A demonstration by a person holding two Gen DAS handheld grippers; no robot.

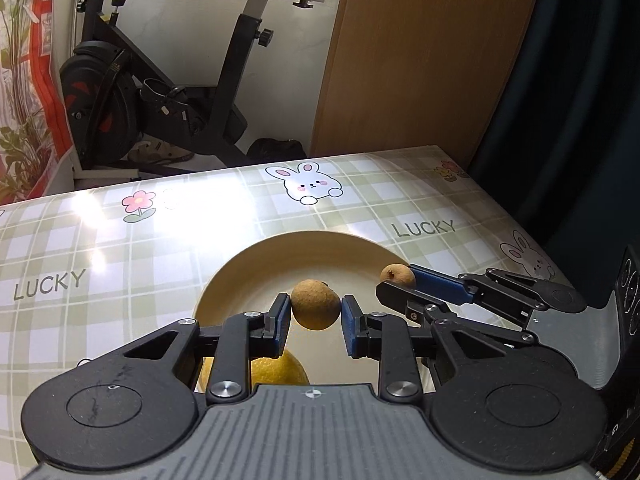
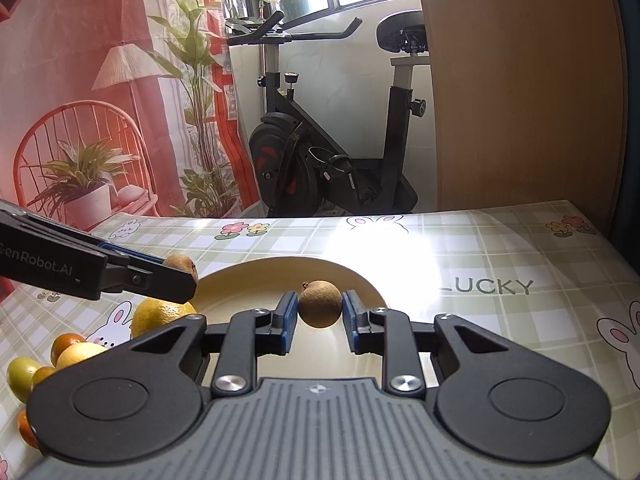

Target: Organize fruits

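2 grippers: left gripper (image 1: 315, 312) clamped 1 brown fruit (image 1: 315, 304); right gripper (image 2: 319, 310) clamped another longan (image 2: 320, 303).
Position: both above the cream plate (image 1: 240, 268).
Advice: lower first, release gently to prevent rolling.

The cream plate (image 2: 360, 276) lay mostly bare from center to twelve o'clock. A yellow citrus (image 2: 160, 314) crowded its nine o'clock rim; the left gripper (image 2: 180, 276) hung above that fruit.
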